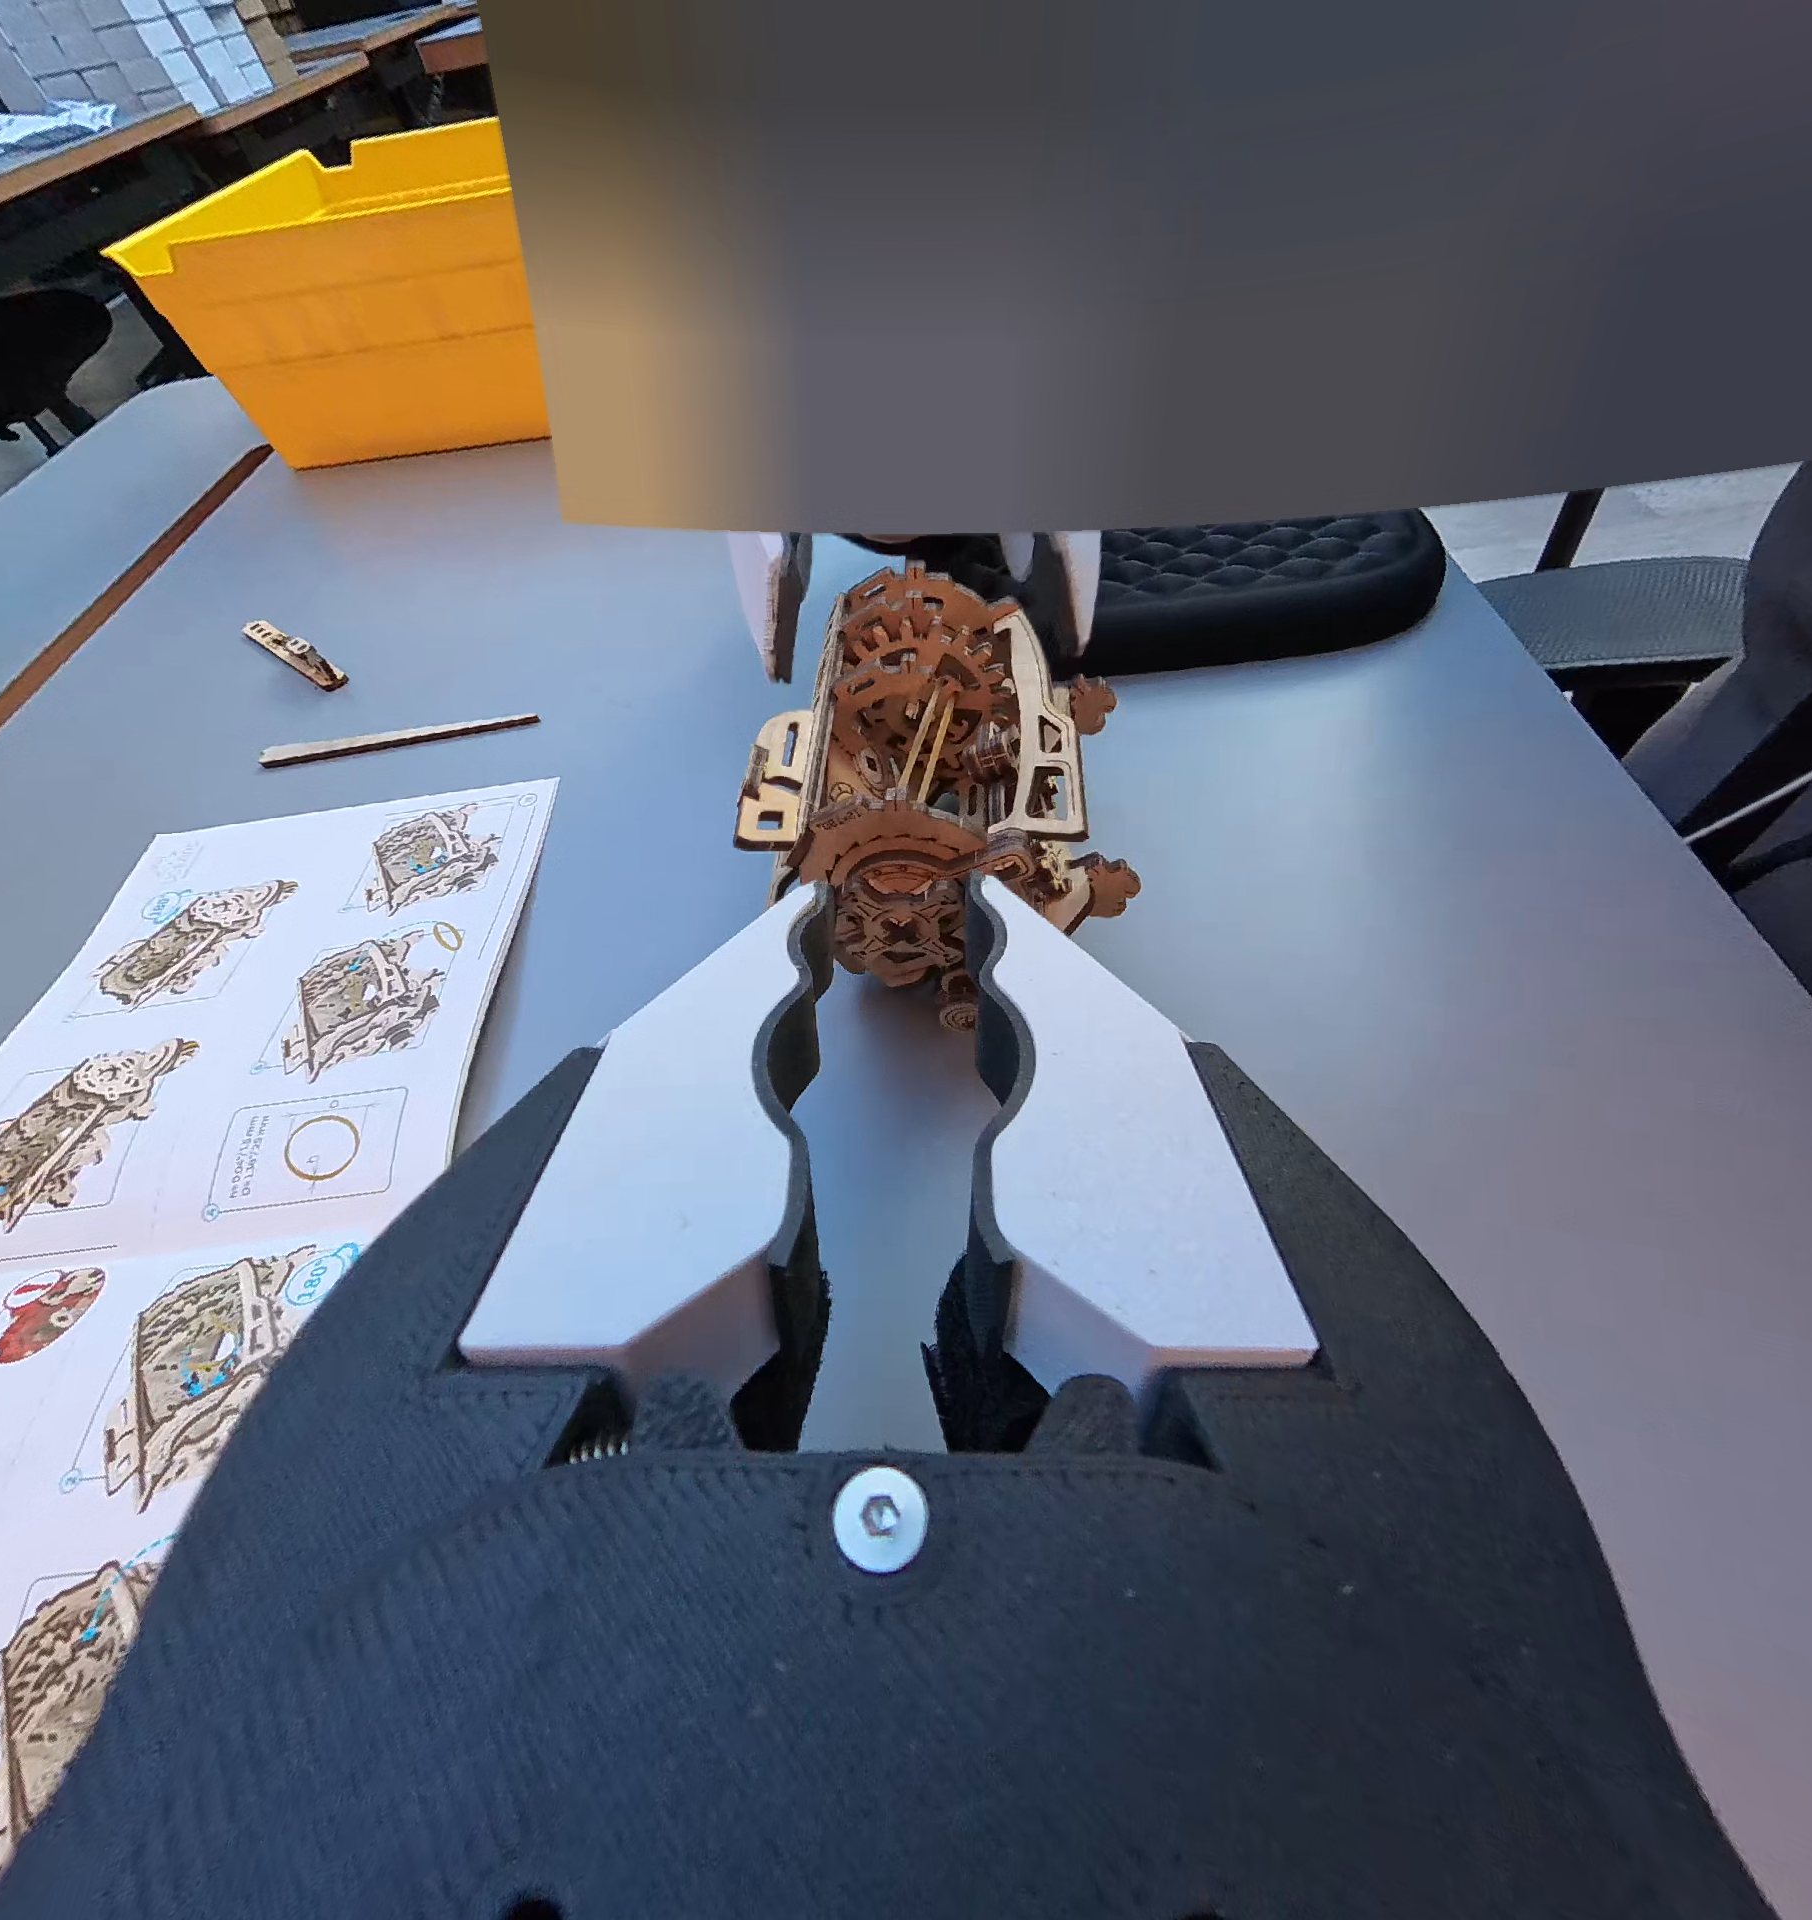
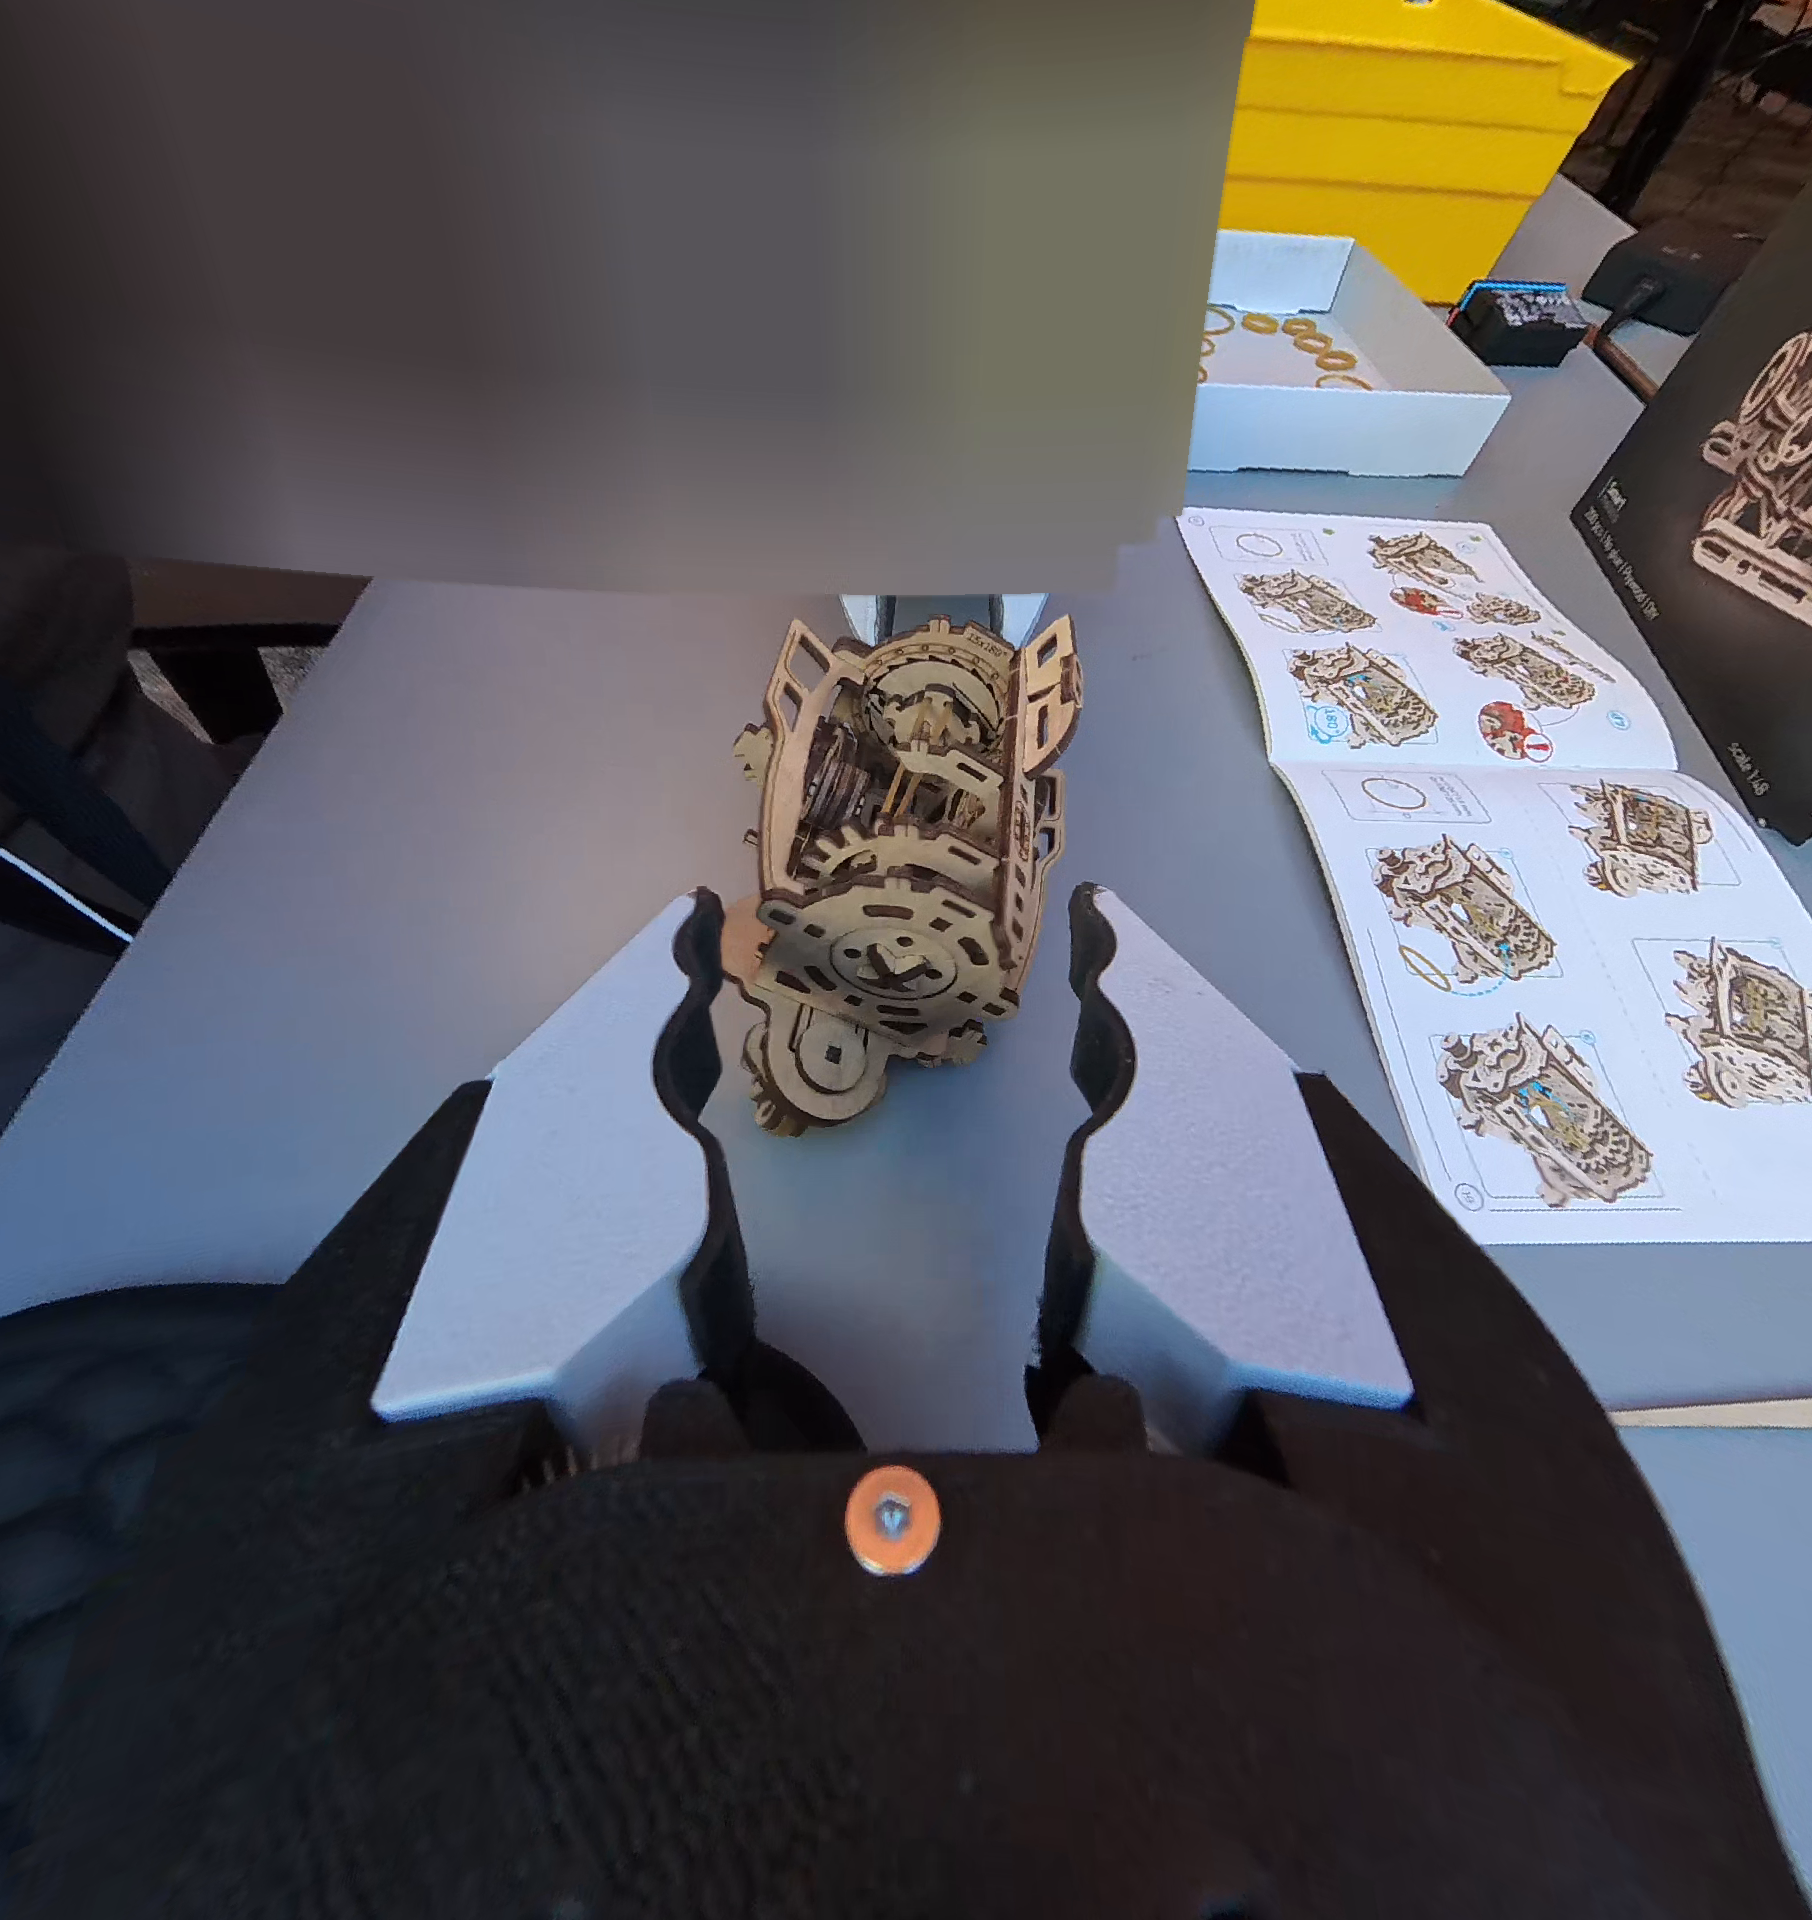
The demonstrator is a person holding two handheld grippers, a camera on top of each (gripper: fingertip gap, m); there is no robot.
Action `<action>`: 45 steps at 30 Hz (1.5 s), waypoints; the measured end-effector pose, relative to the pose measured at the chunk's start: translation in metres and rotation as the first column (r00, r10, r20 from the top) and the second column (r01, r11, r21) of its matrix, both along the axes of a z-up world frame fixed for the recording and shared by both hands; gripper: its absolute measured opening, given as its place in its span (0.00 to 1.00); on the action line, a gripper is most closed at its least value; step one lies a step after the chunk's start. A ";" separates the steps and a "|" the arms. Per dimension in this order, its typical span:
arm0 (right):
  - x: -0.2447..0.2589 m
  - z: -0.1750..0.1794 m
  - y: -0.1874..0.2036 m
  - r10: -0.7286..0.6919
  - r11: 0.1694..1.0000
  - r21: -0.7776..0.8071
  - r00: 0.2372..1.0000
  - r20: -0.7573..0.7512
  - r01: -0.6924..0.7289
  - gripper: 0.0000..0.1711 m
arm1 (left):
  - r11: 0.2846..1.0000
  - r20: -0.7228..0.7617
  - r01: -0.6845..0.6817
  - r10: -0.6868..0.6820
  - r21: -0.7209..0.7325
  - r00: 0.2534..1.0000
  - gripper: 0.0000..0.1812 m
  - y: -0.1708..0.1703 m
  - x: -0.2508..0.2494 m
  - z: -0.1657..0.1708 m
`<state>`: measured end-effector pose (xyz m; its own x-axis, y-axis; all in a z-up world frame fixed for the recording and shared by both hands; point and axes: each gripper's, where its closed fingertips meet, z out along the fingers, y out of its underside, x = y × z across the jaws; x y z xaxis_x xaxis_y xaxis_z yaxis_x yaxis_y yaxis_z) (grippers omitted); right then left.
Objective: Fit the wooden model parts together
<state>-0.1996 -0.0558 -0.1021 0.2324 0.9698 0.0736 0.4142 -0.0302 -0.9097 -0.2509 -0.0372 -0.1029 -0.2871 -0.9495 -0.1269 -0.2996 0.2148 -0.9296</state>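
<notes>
The wooden model [image 1: 912, 790], a laser-cut body full of gears, rests on the grey table [image 1: 1401, 987]. My left gripper [image 1: 897, 904] is shut on the model's near end, with a fingertip on each side of it. My right gripper [image 2: 894, 909] is open around the model's other end [image 2: 902, 831]; its right fingertip stands clear of the wood and its left fingertip is close to a side tab. In the left wrist view the right gripper [image 1: 923, 613] straddles the far end. In the right wrist view the left gripper [image 2: 943, 613] shows behind the model.
An instruction sheet [image 1: 258, 1039] lies beside the model, also in the right wrist view [image 2: 1504, 935]. A thin wooden strip [image 1: 398, 740] and a small wooden piece [image 1: 294, 655] lie loose. There is a yellow bin [image 1: 362, 312], a white tray [image 2: 1338, 416] of rings, and a black box [image 2: 1764, 520]. Across from one pair of fingers to the other is roughly 7 cm.
</notes>
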 end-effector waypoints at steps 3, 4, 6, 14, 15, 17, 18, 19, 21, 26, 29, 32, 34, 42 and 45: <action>0.001 0.007 -0.002 -0.011 0.999 -0.038 0.999 -0.047 0.009 0.40 | 1.000 0.002 -0.012 0.012 -0.005 1.000 0.12 0.002 0.000 0.000; 0.001 0.007 -0.001 -0.026 0.999 -0.040 0.998 -0.049 0.024 0.40 | 1.000 0.001 -0.014 0.014 -0.007 1.000 0.12 0.003 0.001 0.000; 0.001 0.007 0.006 -0.069 0.997 -0.034 0.997 -0.044 0.068 0.42 | 1.000 0.004 -0.011 0.011 -0.009 1.000 0.12 0.002 0.001 0.001; -0.007 0.001 0.008 -0.081 0.995 -0.050 0.997 -0.007 0.081 0.37 | 0.999 -0.001 -0.006 0.006 -0.047 1.000 0.12 0.001 0.002 0.002; -0.008 0.000 0.008 -0.077 0.996 -0.052 0.997 0.000 0.077 0.33 | 0.999 -0.002 -0.006 0.006 -0.044 1.000 0.12 0.001 0.002 0.002; -0.008 -0.001 0.008 -0.080 0.996 -0.049 0.997 0.004 0.080 0.31 | 1.000 0.000 -0.008 0.008 -0.021 1.000 0.12 0.001 0.003 0.001; -0.008 -0.001 0.008 -0.080 0.995 -0.051 0.997 0.003 0.081 0.31 | 1.000 -0.006 -0.010 0.010 -0.003 1.000 0.12 0.002 0.003 -0.001; -0.008 -0.001 0.008 -0.080 0.995 -0.052 0.997 0.001 0.080 0.31 | 1.000 -0.017 -0.012 0.012 0.012 1.000 0.13 0.001 0.003 -0.004; -0.008 -0.001 0.008 -0.079 0.996 -0.052 0.997 0.001 0.079 0.31 | 0.999 -0.032 -0.013 0.014 0.035 0.999 0.13 0.001 0.004 -0.008; -0.008 -0.002 0.008 -0.078 0.995 -0.057 0.997 0.001 0.078 0.32 | 0.994 -0.014 -0.023 0.025 0.104 1.000 0.12 0.002 0.005 -0.008; -0.008 -0.002 0.009 -0.076 0.994 -0.081 0.997 -0.004 0.075 0.32 | 0.979 0.003 -0.032 0.032 0.201 0.999 0.11 0.003 0.005 -0.009; -0.007 -0.003 0.010 -0.073 0.990 -0.119 0.997 -0.012 0.071 0.33 | 0.954 0.030 -0.038 0.031 0.297 0.999 0.11 0.003 0.005 -0.010; -0.007 -0.004 0.010 -0.074 0.989 -0.131 0.997 -0.014 0.071 0.33 | 0.947 0.032 -0.041 0.033 0.320 0.999 0.11 0.004 0.004 -0.010; -0.008 -0.006 0.010 -0.067 0.988 -0.143 0.998 -0.004 0.066 0.32 | 0.981 0.005 -0.019 0.019 0.193 1.000 0.14 0.005 0.001 -0.009; -0.007 -0.006 0.011 -0.069 0.986 -0.154 0.998 -0.005 0.068 0.32 | 0.982 0.003 -0.008 0.007 0.191 1.000 0.11 0.006 0.002 -0.009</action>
